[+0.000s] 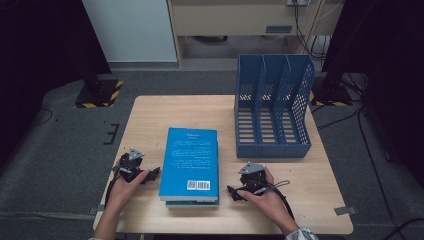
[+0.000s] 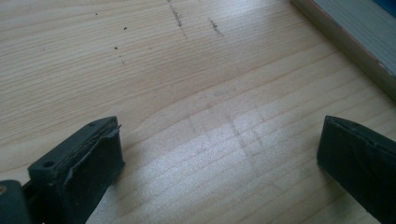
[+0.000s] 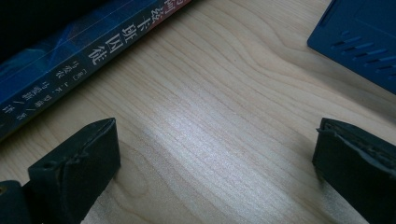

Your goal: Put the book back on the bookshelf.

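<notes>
Two stacked books (image 1: 190, 165), the top one blue with a barcode, lie flat at the table's (image 1: 150, 115) near middle. The left gripper (image 1: 152, 174) rests just left of them, the right gripper (image 1: 231, 191) just right, both with fingers (image 2: 81, 161) apart, empty. A blue three-slot file rack (image 1: 272, 107) stands at the far right.

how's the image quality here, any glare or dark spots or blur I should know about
High view: dim overall, room edges nearly black, table evenly lit, blue book readable. Left gripper view: bright sheen on the wood between the open jaws of the left hand-held gripper, which look soft. Right gripper view: similar glare patch mid-table, top left corner in deep shadow, book spine print slightly blurred.
</notes>
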Tool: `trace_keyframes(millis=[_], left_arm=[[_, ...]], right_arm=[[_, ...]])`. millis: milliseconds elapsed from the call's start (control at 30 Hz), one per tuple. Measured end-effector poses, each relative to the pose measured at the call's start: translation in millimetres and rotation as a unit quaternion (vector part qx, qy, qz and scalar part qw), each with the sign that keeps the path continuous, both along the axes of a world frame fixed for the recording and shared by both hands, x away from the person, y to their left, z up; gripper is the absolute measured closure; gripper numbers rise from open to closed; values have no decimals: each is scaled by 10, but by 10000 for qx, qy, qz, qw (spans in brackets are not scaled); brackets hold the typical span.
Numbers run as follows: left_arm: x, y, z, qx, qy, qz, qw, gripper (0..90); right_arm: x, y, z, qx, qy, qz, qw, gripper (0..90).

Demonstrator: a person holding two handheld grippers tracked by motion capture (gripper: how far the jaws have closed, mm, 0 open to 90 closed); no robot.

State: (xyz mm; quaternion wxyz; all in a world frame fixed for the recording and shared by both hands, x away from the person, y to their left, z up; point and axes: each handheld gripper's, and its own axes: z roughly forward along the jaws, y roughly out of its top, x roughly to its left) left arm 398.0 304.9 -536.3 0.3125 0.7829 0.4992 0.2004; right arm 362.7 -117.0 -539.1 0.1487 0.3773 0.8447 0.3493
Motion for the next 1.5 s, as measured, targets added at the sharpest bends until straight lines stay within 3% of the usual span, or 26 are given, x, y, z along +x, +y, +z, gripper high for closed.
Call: trace_keyframes(millis=[300,400,500,533,600,633,667,733,833,867,967,1033,1133,1200,1233,1300,1400,1500], left_arm=[[-64,-22,61,41,212,-293,9993,35],[-103,0,113,-100,226,-398,9989,53],[-135,20,202,-287,261,-488,9981,62],[-146,24,254,-379,306,-575,9972,67],[-153,22,333,-358,357,-736,9960,85],[-150,24,371,-334,375,-798,9955,85],[-141,24,440,-315,397,-888,9948,87],[-118,30,580,-340,433,-1038,9931,93],[-104,34,799,-294,478,-1266,9904,99],[-112,35,901,-329,475,-1341,9893,99],[-121,39,999,-407,464,-1402,9882,100],[-125,33,1037,-458,481,-1393,9880,99],[-140,-37,1135,-594,494,-1560,9847,97],[-129,-66,1166,-673,517,-1605,9834,96],[-118,-88,1177,-690,548,-1624,9828,96],[-82,-182,1183,-577,665,-1736,9809,93],[-47,-287,1163,-654,737,-1917,9765,90],[-21,-361,1102,-634,804,-1956,9753,88]], right_arm=[[-18,-11,22,-38,26,-31,10000,57],[-33,-33,78,20,182,48,9998,83],[-76,-59,184,82,178,156,9997,107],[-98,-69,255,126,138,142,9997,119],[-142,-96,511,220,-47,184,9996,138],[-142,-96,511,220,-47,184,9996,138],[-148,-86,697,249,-162,283,9992,147],[-145,-72,760,265,-191,312,9990,148],[-63,71,1078,341,-232,620,9972,139],[-42,109,1116,327,-255,675,9969,132],[42,254,1182,341,-168,881,9954,113],[115,347,1168,439,-49,945,9945,105],[272,518,1072,636,309,918,9933,90],[327,584,1036,657,410,905,9929,78],[327,584,1036,657,410,905,9929,78],[379,638,984,732,633,904,9912,68],[420,681,930,660,688,847,9918,69],[450,692,899,722,736,883,9907,53]])
